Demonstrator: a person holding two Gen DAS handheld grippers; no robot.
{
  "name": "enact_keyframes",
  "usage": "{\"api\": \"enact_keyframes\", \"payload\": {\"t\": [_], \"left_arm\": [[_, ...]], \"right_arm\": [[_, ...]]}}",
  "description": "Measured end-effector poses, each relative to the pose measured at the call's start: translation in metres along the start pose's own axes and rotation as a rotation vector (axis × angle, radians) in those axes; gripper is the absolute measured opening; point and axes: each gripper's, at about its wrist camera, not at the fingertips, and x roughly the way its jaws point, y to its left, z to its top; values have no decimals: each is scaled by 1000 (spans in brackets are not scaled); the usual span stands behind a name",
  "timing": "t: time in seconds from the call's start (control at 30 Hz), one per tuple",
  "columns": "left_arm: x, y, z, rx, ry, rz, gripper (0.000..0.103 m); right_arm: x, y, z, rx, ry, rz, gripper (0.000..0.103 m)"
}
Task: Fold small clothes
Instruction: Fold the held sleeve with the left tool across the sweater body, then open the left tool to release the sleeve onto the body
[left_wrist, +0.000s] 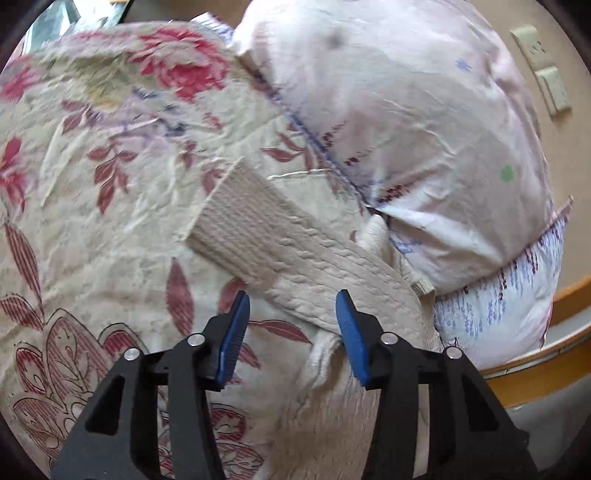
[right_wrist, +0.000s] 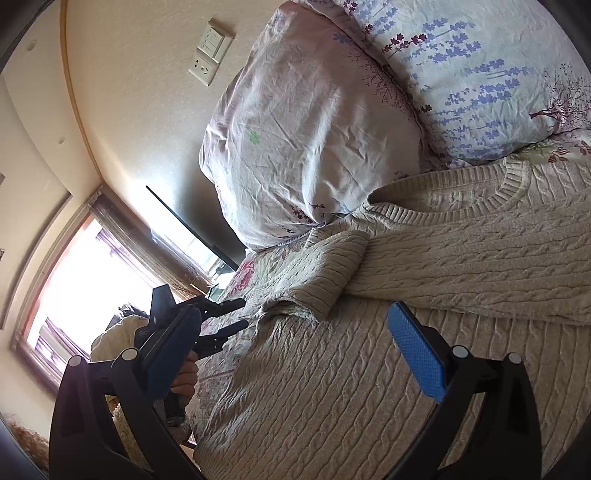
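A cream cable-knit sweater (right_wrist: 369, 387) lies flat on the bed, neck hole toward the pillows. One sleeve is folded across its chest. The other sleeve (left_wrist: 258, 236) stretches out over the floral bedsheet (left_wrist: 92, 221), ribbed cuff at the far end. My left gripper (left_wrist: 293, 325) is open just above where this sleeve joins the body; fabric lies under the gap, and neither blue pad presses on it. In the right wrist view the left gripper (right_wrist: 242, 314) sits at the sweater's left edge, held by a hand. My right gripper (right_wrist: 295, 350) is wide open over the sweater's body and holds nothing.
Two pillows, one pale pink (right_wrist: 314, 129) and one with a lavender print (right_wrist: 480, 74), lean at the head of the bed against the sweater's shoulders. A wooden bed frame (left_wrist: 554, 354) runs along the right. Wall sockets (right_wrist: 210, 55) and a bright window (right_wrist: 92, 277) are behind.
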Motion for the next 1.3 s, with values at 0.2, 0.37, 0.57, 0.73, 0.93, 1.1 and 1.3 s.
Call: {"api": "enact_keyframes", "payload": {"t": [0.2,0.37,0.57,0.73,0.93,1.1,1.3], "left_arm": [[8,8,8,-102,-58,-9,31],[29,-7,12,-130,-54,-22,6],[31,-86,-9,29,-66,-280,6],[53,-163,-52,199,22,-496,6],[107,-224,-125,405,246,-508,6],[143,-234,-175,580,470,-355,32],[69,-208,-162,835,204,-234,74]], "right_arm": [[0,-2,1,3,-3,-7,102],[-2,-1,1,-9,-16,-11,102],[-10,-6,5,7,-61,-38,102],[-26,-16,9,32,-149,-115,102],[-63,-44,16,131,-327,-213,102],[-81,-74,18,259,-396,-258,102],[-71,-90,20,310,-329,-298,93]]}}
